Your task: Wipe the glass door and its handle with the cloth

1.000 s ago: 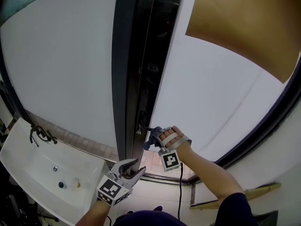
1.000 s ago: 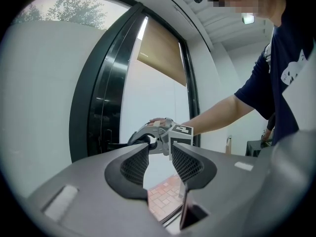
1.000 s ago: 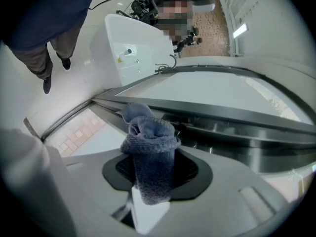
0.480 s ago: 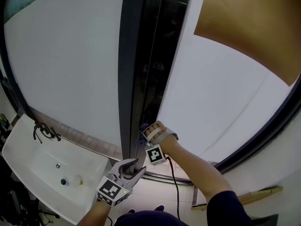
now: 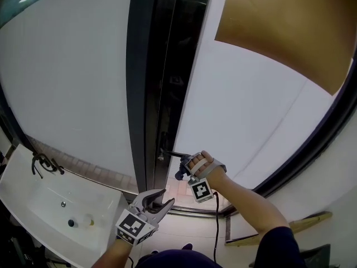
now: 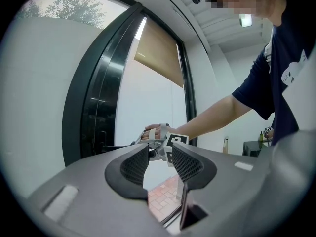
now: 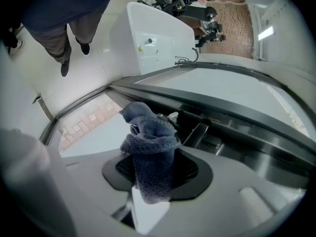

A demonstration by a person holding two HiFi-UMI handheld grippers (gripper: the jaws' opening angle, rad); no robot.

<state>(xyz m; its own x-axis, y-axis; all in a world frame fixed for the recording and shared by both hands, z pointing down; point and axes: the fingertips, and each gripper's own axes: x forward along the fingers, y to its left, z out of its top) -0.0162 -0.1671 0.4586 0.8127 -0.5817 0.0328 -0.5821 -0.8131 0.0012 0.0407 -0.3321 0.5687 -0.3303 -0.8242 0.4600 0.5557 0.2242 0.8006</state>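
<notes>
The glass door (image 5: 245, 121) has frosted white panes and a dark frame (image 5: 146, 94). Its dark handle (image 5: 167, 153) juts out low on the door edge. My right gripper (image 5: 183, 170) is shut on a blue-grey cloth (image 5: 179, 173), and the cloth is held right beside the handle. In the right gripper view the cloth (image 7: 148, 147) bunches up from between the jaws of the right gripper (image 7: 153, 171), close to the handle (image 7: 196, 134). My left gripper (image 5: 158, 199) hangs lower, open and holding nothing. In the left gripper view the left gripper (image 6: 159, 154) looks toward the right hand.
A white sink (image 5: 33, 205) with a dark tap (image 5: 42, 163) sits at lower left. A brown blind (image 5: 284, 32) covers the upper right pane. Red brick paving (image 6: 165, 191) shows through the glass low down. A pale wooden strip (image 5: 298, 225) lies at lower right.
The right gripper with the cloth slid left to the door edge half a second ago, then came back right and slightly down beside the handle. The left gripper stayed put, open.
</notes>
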